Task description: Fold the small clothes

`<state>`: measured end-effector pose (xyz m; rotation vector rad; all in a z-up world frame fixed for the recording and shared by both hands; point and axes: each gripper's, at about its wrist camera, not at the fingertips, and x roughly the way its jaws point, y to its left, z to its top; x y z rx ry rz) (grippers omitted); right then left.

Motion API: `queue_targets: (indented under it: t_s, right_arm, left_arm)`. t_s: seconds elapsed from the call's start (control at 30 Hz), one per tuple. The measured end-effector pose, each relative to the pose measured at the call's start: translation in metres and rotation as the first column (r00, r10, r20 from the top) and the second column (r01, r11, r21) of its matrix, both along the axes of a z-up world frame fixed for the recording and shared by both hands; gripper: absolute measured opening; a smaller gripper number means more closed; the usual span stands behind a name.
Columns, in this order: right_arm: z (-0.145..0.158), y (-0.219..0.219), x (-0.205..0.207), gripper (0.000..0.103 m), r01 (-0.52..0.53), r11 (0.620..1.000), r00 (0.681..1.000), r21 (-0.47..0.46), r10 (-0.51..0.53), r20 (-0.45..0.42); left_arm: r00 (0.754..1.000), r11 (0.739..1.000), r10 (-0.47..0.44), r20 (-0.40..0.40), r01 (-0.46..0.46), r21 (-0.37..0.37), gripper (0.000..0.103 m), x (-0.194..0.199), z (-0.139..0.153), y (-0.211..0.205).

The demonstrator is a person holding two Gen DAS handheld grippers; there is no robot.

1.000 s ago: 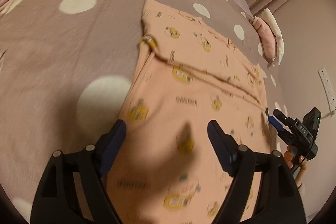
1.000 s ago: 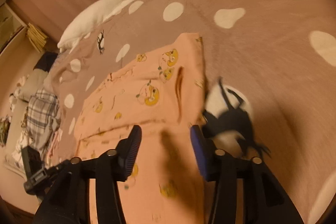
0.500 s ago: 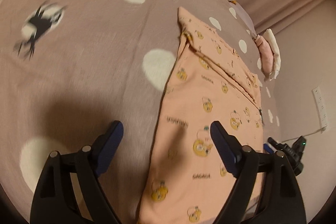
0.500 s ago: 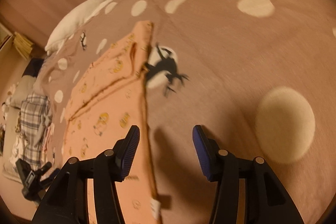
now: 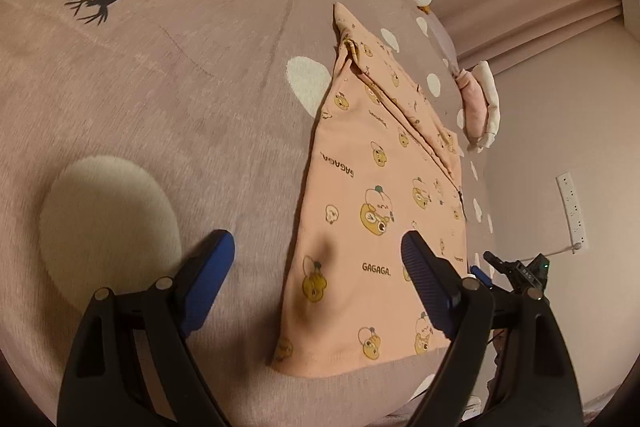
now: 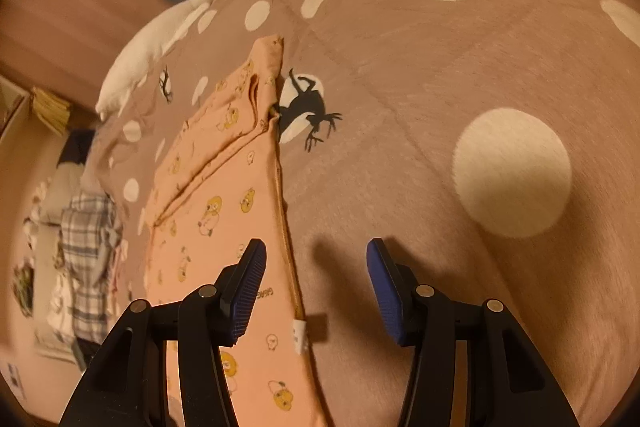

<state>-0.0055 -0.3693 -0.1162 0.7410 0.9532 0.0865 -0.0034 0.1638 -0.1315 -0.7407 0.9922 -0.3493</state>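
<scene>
A small peach garment [image 5: 384, 195] printed with yellow cartoon bears lies flat on the bed, with a folded flap along its far side. It also shows in the right wrist view [image 6: 224, 211]. My left gripper [image 5: 318, 263] is open and empty, hovering over the garment's near left edge. My right gripper [image 6: 316, 279] is open and empty, hovering over the garment's right hem, where a white tag [image 6: 299, 335] sticks out. The right gripper [image 5: 516, 273] also shows at the far right of the left wrist view.
The bed is covered by a mauve blanket [image 5: 168, 99] with cream dots and black deer prints [image 6: 308, 107]. A white goose plush [image 6: 168, 27] and a folded pink and white pile [image 5: 478, 103] lie at the far edge. Plaid clothes [image 6: 88, 239] lie off the bed.
Both grippers have drawn back and outward from over the garment's middle to its near side edges. They stayed open. The garment lies as before.
</scene>
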Motion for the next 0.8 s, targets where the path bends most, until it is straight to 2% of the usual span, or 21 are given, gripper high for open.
queue_targets:
  t_s: [0.13,0.4,0.63,0.8]
  right_arm:
    - [-0.015,0.004,0.000,0.052,0.006,0.999,0.999,0.036,-0.004,-0.040]
    - [-0.018,0.022,-0.003,0.053,-0.031,0.995,0.999,0.091,0.032,-0.017]
    - [-0.022,0.039,-0.016,0.053,-0.128,0.982,0.992,0.141,0.128,0.011]
    - [-0.026,0.047,-0.026,0.054,-0.190,0.967,0.982,0.171,0.189,0.027]
  left_arm:
    - [1.000,1.000,-0.014,0.014,0.014,0.012,0.086,-0.007,0.000,-0.001]
    - [0.999,1.000,-0.017,0.043,0.017,-0.017,0.086,-0.020,-0.005,0.002]
    - [0.998,0.999,-0.032,0.048,0.034,-0.035,0.090,-0.027,-0.004,0.001]
    - [0.997,0.997,-0.059,0.041,0.061,-0.037,0.093,-0.018,-0.002,-0.005]
